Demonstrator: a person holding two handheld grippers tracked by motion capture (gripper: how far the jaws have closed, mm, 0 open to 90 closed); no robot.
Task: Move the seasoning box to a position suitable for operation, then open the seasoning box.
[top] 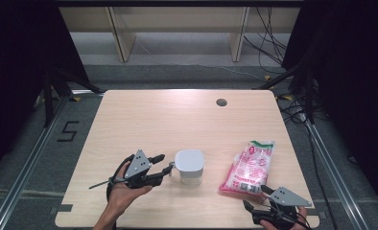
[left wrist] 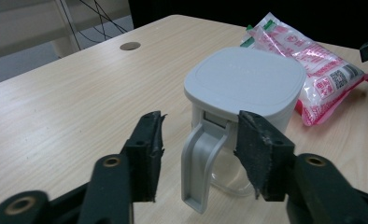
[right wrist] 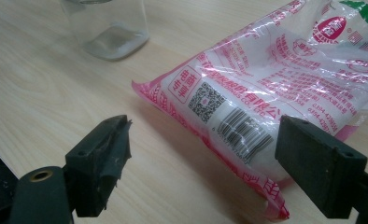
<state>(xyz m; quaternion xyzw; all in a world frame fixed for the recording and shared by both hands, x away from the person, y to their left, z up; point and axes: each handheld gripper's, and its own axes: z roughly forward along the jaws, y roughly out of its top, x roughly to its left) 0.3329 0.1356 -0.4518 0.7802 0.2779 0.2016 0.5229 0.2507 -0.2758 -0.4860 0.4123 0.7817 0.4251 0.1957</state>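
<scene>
My left gripper (left wrist: 198,140) is spread, its jaws standing either side of the grey handle (left wrist: 201,163) of the lidded clear jug (top: 189,166) without touching it. My right gripper (right wrist: 205,168) is also spread, facing the barcode end of the pink-printed bag (right wrist: 275,88), which lies flat just right of the jug. The bag's near corner sits between my right jaws, apart from both. Both things rest on the pale wooden table (top: 153,120), whose round cable hole (top: 221,102) lies well beyond the jug. Grey floor and trailing cables (top: 268,43) lie past the table's far edge.
</scene>
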